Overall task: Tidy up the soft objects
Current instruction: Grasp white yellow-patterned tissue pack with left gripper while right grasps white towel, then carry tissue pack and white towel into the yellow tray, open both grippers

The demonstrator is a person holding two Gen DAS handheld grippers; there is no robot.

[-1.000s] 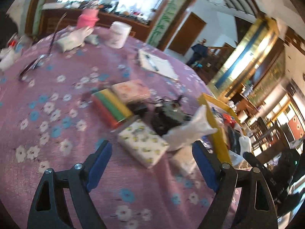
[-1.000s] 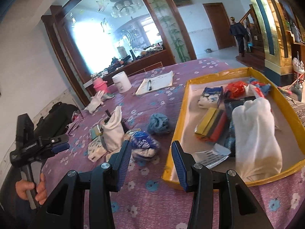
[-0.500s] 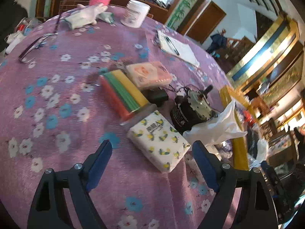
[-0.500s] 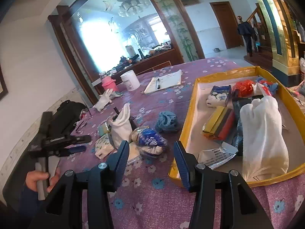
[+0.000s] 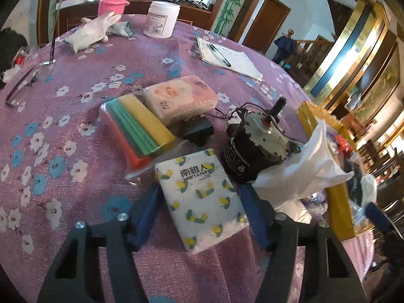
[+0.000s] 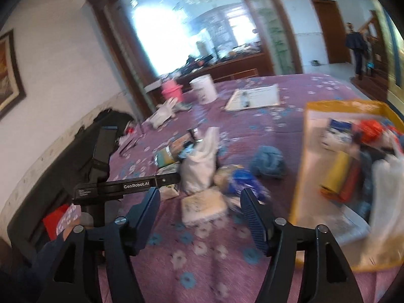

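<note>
My left gripper [image 5: 202, 214] is open, its blue fingers on either side of a white tissue pack with yellow lemons [image 5: 202, 197] that lies flat on the purple cloth. Beyond it lie a pack of coloured sponges [image 5: 136, 131], a pink tissue pack [image 5: 181, 98] and a white glove [image 5: 303, 171]. My right gripper [image 6: 200, 214] is open and empty over the cloth, with a white pack [image 6: 203, 207] between its fingers further off. The yellow tray [image 6: 300, 166] with several soft items is at the right. The right view is blurred.
A black motor with wires [image 5: 252, 146] stands right of the lemon pack. A notepad with pen [image 5: 227, 58], a white jar [image 5: 160, 20], a pink cup [image 5: 112, 1] and another glove [image 5: 91, 30] are at the back. A blue cloth [image 6: 267, 160] lies near the tray.
My left gripper has moved forward and down until its fingers flank the lemon tissue pack. My right gripper has swung left, away from the tray.
</note>
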